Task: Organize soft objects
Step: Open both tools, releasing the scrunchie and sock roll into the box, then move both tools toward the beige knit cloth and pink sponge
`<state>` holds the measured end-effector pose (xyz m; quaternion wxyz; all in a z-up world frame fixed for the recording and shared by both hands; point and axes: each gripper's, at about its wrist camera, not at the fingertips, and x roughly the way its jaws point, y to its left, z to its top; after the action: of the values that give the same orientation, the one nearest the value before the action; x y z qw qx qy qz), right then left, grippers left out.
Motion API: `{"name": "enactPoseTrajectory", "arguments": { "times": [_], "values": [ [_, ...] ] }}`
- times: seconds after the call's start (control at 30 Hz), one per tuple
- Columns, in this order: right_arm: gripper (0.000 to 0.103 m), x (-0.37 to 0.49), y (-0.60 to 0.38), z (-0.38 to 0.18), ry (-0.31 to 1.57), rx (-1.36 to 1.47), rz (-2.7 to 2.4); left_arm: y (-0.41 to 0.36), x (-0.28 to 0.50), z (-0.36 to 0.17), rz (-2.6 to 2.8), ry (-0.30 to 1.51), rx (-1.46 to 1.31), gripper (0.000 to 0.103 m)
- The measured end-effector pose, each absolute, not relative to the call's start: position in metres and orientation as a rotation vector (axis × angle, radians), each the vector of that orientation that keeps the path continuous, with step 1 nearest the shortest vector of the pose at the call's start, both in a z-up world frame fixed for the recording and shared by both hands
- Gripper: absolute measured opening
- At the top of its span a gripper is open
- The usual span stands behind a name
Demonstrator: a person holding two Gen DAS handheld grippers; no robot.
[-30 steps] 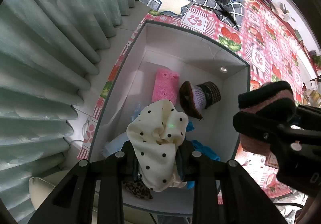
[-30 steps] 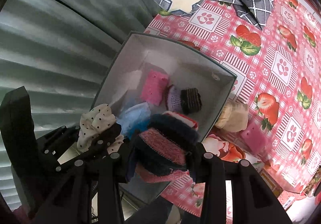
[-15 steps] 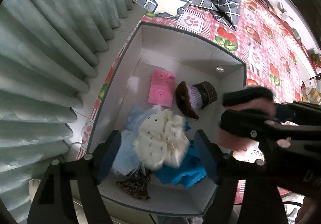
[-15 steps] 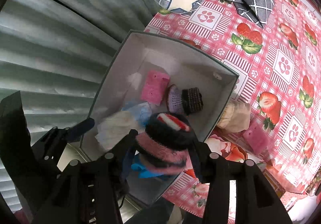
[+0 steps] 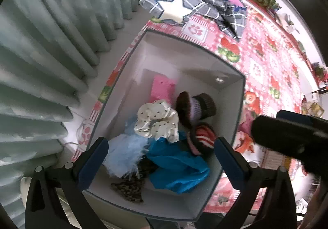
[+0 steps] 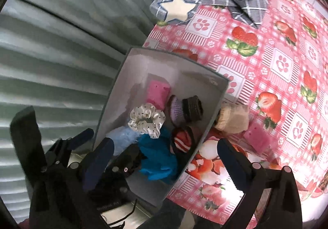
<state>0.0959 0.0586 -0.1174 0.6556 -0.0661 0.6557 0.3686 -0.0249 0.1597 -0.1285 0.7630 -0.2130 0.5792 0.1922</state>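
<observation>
A white box (image 5: 184, 58) (image 6: 143, 64) holds several soft things: a cream polka-dot scrunchie (image 5: 156, 121) (image 6: 146, 119), a pink sponge (image 5: 163, 88), a brown and lilac knit piece (image 5: 196, 107), a red-striped dark sock roll (image 5: 203, 137) (image 6: 182, 139), blue cloth (image 5: 178, 167) and pale blue fluff (image 5: 125, 153). My left gripper (image 5: 161, 164) is open and empty above the box's near end. My right gripper (image 6: 164, 164) is open and empty over the box's near right corner; it also shows at the right of the left wrist view (image 5: 291, 140).
The box sits at the table's left edge by grey-green curtains (image 5: 41, 54). On the strawberry tablecloth (image 6: 276, 64) beside the box lie a beige knit roll (image 6: 233, 119) and a pink sponge (image 6: 257, 137). A grey checked cloth with a white star (image 5: 194, 7) lies at the far end.
Both grippers opened. The polka-dot scrunchie dropped from the left gripper into the box, then the striped sock roll dropped from the right gripper into the box beside it.
</observation>
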Motion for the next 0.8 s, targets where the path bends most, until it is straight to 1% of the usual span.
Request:
{"name": "enactPoseTrajectory", "arguments": {
  "times": [0.23, 0.4, 0.57, 0.8],
  "values": [
    [0.101, 0.131, 0.000, -0.092, 1.533, 0.001, 0.751, 0.140, -0.010, -0.101, 0.309, 1.209, -0.459, 0.103],
    [0.102, 0.165, -0.058, -0.093, 1.607, 0.162, 0.622, 0.116, 0.005, -0.091, 0.229, 1.206, -0.428, 0.103],
    [0.102, 0.194, -0.104, -0.105, 1.646, 0.202, 0.522, 0.083, 0.022, -0.089, 0.148, 1.224, -0.359, 0.103],
    [0.102, 0.223, -0.147, -0.143, 1.730, 0.244, 0.462, 0.028, 0.060, -0.091, -0.018, 1.266, -0.282, 0.103]
  ]
}}
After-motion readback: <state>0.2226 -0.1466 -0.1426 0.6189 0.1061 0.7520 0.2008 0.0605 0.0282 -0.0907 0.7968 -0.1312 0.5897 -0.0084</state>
